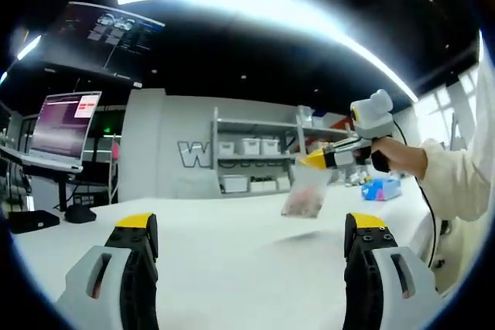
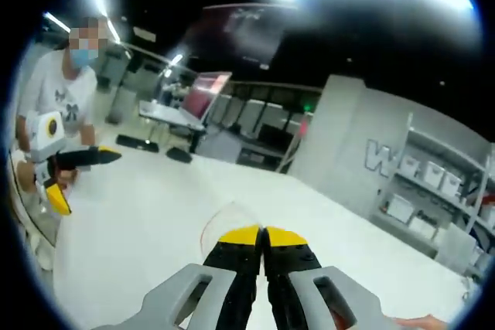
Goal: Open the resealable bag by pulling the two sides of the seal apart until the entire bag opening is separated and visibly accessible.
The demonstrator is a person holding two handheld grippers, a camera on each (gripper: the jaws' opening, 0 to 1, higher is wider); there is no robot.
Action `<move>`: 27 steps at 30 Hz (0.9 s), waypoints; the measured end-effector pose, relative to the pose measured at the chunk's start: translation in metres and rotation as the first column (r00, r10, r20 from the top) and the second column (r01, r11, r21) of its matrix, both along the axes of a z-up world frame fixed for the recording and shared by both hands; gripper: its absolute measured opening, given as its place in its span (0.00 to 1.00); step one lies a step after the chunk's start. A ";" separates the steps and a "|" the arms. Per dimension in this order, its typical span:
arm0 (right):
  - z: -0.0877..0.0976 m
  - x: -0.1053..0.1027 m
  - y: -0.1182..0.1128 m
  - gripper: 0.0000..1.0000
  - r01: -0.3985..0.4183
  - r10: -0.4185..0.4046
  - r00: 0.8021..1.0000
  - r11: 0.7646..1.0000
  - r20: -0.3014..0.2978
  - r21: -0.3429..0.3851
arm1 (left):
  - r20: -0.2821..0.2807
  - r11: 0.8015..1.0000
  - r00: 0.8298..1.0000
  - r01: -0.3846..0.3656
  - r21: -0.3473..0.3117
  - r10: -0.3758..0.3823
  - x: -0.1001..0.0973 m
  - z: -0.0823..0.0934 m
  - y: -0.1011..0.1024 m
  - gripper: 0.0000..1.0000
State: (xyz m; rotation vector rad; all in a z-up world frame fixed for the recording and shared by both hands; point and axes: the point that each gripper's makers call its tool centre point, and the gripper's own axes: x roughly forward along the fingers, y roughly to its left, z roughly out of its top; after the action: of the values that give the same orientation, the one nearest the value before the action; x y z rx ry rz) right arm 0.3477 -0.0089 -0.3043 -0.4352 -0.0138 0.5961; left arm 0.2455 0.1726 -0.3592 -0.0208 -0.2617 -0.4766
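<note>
Right claw (image 2: 261,239) is clamped on the bag (image 1: 306,192), dangling it above the white surface (image 1: 232,245), while left claw (image 1: 251,229) sits wide apart.

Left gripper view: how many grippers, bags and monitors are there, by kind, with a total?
Grippers: 2, the left gripper open, the right gripper holding the bag
Bags: 1, the bag hanging above the table
Monitors: 1, the monitor
Total: 4
</note>
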 end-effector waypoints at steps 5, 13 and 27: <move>-0.001 0.007 0.000 0.00 0.005 -0.005 1.000 1.000 -0.004 -0.011 | 0.001 1.000 1.000 -0.002 -0.003 0.002 0.000 0.001 0.001 0.99; -0.004 0.014 0.002 0.00 0.004 -0.005 1.000 1.000 -0.022 -0.004 | -0.008 1.000 1.000 -0.003 -0.006 0.003 0.000 -0.003 0.001 0.99; -0.009 0.025 -0.006 0.00 0.029 -0.029 0.999 1.000 -0.042 0.004 | -0.017 1.000 1.000 -0.001 -0.004 0.001 -0.001 -0.007 0.001 0.99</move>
State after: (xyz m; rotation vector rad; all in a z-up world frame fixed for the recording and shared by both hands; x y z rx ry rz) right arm 0.3732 -0.0147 -0.3137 -0.4178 0.0315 0.5764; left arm 0.2445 0.1736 -0.3660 -0.0286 -0.2460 -0.4746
